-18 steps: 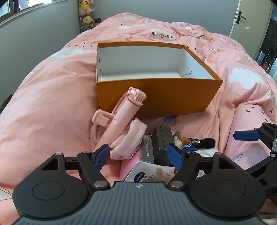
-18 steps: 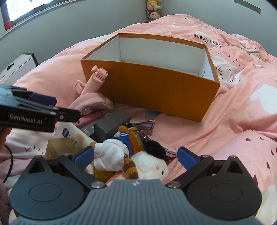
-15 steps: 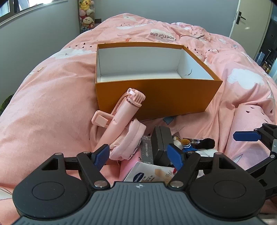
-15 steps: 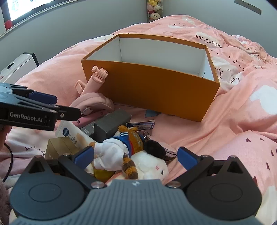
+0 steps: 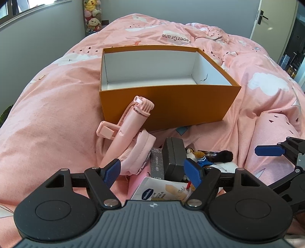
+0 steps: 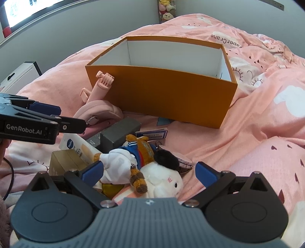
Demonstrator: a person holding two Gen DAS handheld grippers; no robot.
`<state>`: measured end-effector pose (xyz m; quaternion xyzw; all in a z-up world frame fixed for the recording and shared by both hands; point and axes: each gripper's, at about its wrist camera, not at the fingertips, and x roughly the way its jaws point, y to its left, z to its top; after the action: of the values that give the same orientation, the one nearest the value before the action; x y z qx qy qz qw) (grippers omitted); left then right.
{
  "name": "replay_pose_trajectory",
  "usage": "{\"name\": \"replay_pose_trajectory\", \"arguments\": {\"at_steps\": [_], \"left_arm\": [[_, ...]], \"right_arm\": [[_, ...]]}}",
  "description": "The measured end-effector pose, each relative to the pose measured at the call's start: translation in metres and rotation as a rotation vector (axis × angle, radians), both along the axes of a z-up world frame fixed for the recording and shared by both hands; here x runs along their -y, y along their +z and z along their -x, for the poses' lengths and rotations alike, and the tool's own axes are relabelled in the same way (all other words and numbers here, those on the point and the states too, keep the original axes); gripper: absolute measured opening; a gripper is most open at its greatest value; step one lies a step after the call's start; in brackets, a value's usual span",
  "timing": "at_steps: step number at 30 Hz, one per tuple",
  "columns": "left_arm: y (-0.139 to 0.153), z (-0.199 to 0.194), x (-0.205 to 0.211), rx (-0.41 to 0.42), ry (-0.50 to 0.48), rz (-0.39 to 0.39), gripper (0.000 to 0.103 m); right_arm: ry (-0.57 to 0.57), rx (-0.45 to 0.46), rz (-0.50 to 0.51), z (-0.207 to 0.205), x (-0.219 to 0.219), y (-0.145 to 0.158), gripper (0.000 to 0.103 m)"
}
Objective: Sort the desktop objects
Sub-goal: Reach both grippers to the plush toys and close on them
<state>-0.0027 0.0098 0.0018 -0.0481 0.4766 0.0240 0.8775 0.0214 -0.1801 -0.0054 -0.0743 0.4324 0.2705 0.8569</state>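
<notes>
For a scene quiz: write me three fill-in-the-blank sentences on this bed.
1. The box is orange outside and ____ inside.
2. The pink selfie stick leans against the ____.
3. Both the left gripper and the right gripper are ____.

Missing words: white; box; open

Pink duvet (image 5: 57, 114), stuffed toys (image 5: 92, 17) by the wall, door (image 5: 270, 22).

Even, bright daylight from a window (image 6: 38, 13) at upper left fills both sharp views, with soft shadow beside the box (image 5: 167, 106) on the bed (image 5: 57, 114), strong fisheye bending and dark corners at the edges.
</notes>
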Motion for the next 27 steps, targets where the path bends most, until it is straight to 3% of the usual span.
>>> {"name": "replay_pose_trajectory", "arguments": {"at_steps": [8, 13, 16, 19, 27], "left_arm": [[0.014, 0.0, -0.011, 0.0, -0.002, 0.062, 0.079], [0.016, -0.01, -0.001, -0.059, -0.103, 0.21, 0.07], [0.005, -0.023, 0.013, -0.119, -0.11, 0.256, 0.07], [-0.005, -0.038, 0.022, -0.173, -0.099, 0.315, 0.07], [-0.038, -0.066, 0.046, -0.322, -0.14, 0.197, 0.07]], "right_arm": [[-0.035, -0.051, -0.064, -0.016, 0.017, 0.014, 0.1], [-0.077, -0.142, -0.06, -0.031, 0.025, 0.01, 0.073], [-0.088, -0.2, -0.039, -0.033, 0.027, 0.001, 0.062], [-0.072, -0.25, -0.052, -0.026, 0.03, -0.008, 0.06], [-0.05, -0.252, -0.043, -0.015, 0.032, -0.02, 0.061]]}}
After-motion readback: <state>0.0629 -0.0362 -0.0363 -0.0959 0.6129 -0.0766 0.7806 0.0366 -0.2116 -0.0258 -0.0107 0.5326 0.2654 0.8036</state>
